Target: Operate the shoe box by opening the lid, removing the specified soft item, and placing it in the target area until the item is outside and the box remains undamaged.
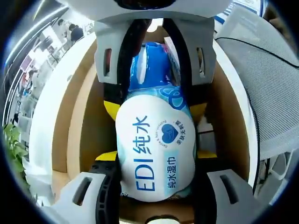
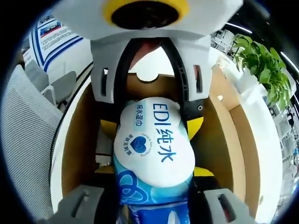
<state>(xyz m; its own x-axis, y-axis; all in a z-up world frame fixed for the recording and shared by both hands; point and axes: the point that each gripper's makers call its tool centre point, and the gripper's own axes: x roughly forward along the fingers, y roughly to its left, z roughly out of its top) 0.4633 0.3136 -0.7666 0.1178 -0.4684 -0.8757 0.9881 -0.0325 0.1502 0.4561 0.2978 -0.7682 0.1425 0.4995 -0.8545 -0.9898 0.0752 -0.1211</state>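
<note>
A soft pack of wet wipes [image 1: 156, 149], white and blue with "EDI" printed on it, hangs over the open brown cardboard shoe box [image 1: 79, 116]. My left gripper [image 1: 155, 155] is shut on the pack's near end, its yellow-tipped jaws pressing both sides. My right gripper [image 1: 154, 108] comes in from the top and is shut on the blue far end. In the right gripper view the same pack [image 2: 152, 144] sits between my right gripper [image 2: 154, 170] and the left gripper [image 2: 150, 126] opposite, above the shoe box [image 2: 224, 135].
A grey mesh chair [image 1: 261, 93] stands close beside the box, seen too as the chair [image 2: 23, 140]. A green plant [image 2: 261, 70] grows on the other side. The box rests on a white tabletop [image 1: 42, 116]. People [image 1: 74, 32] stand far off.
</note>
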